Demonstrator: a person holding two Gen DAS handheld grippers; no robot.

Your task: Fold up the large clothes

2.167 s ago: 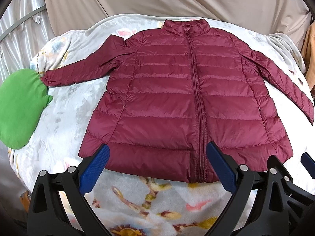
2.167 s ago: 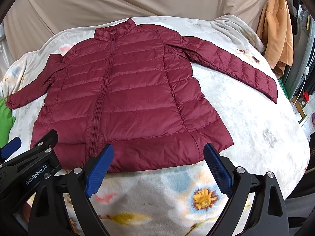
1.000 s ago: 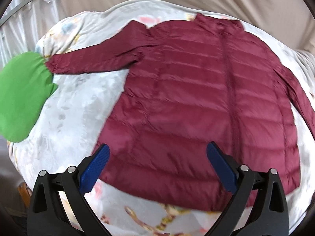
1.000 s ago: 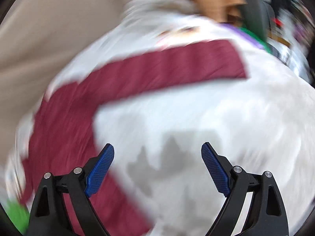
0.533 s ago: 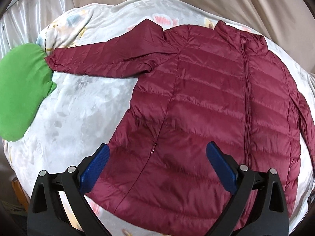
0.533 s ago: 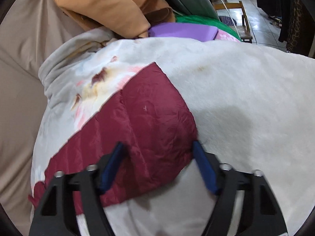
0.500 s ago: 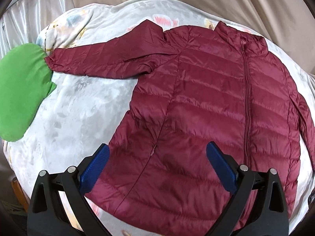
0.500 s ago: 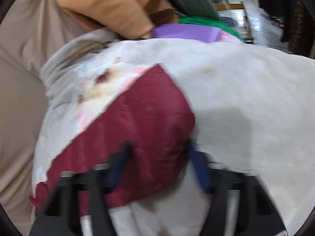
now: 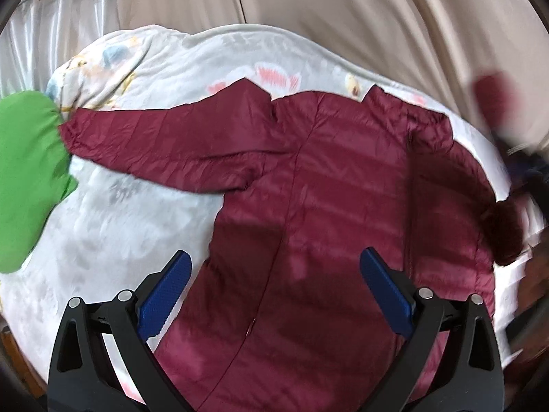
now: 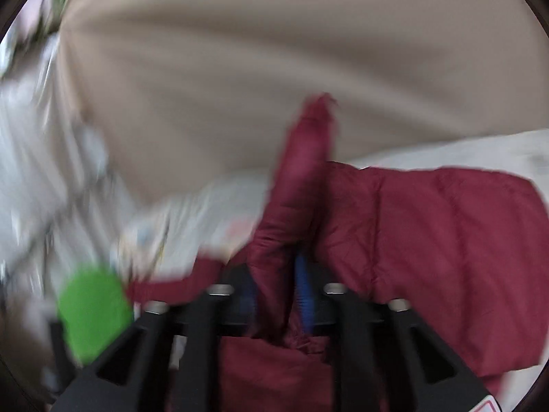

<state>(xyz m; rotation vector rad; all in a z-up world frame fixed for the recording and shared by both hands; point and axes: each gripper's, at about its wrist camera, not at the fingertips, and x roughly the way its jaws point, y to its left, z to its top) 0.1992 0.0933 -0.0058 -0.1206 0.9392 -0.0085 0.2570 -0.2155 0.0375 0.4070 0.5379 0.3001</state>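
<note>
Right wrist view shows the right gripper [image 10: 274,295] clamped on the jacket's far sleeve [image 10: 298,178], lifted clear, presumably to fold it across the body; its jaws have just been opening slightly, cloth between them; the jacket [image 9: 326,206] lies flat on the floral blanket [image 9: 103,213]; the left gripper [image 9: 274,295] hovers spread and empty over the hem, ready to pin or pinch.

Left gripper [image 9: 274,295] angled downward, blue pads [image 9: 164,295] spread wide with nothing pinched between them, right gripper [image 10: 278,292] with jaws just reopened slightly, narrow, clamping a maroon sleeve [image 10: 295,185], motion-blurred.
</note>
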